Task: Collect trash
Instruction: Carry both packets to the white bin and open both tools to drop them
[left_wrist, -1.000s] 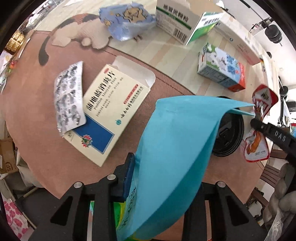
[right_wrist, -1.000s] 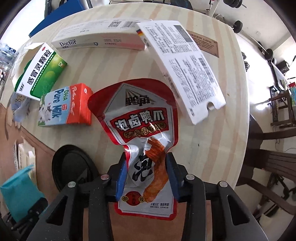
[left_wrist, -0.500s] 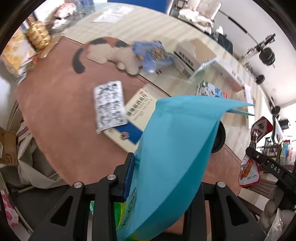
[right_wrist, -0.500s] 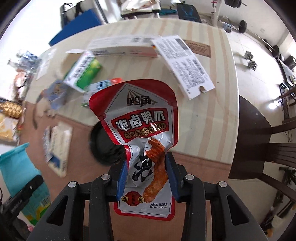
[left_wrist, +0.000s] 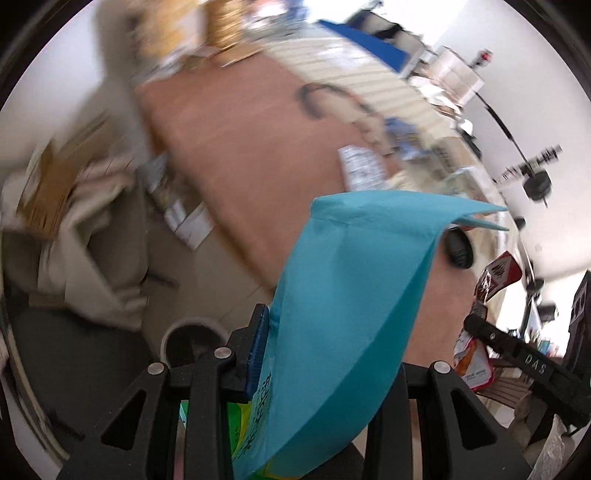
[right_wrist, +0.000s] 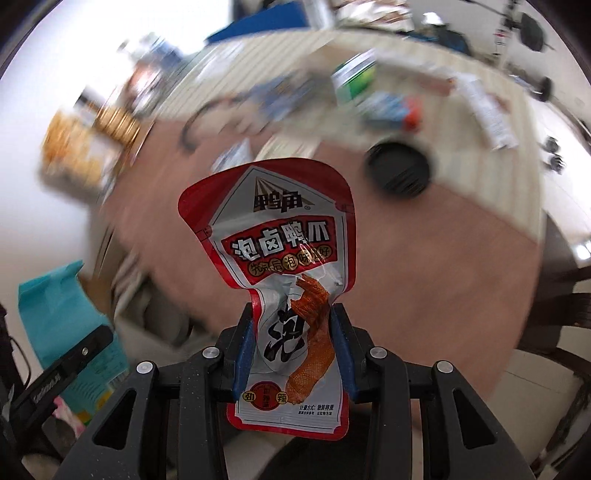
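left wrist view: left tongs clamped partway closed on a teal bag, blue pad pressed against its left face; bag standing up out of the grip, its folded top edge pointing right. beyond the tips, blurred: a brown table mat with a striped tabletop further off, a silver pill sheet and other packets too smeared to name. left of and below the tongs, a round grey bin on the floor, just beside the left finger. further left, cardboard and pale bags on the floor. far right, the right tongs with the red snack packet pinched between them, near a dark round lid on the mat.

right wrist view: right tongs closed tight on the red snack packet, both blue pads squeezing its narrow waist; top half fanned out above the tips, bottom edge hanging below them. behind the packet, the blurred mat and striped tabletop; dark round lid up and to the right of the tips, a green box and a blue-and-red carton further off. lower left, the teal bag in the left tongs, well apart from the snack packet.
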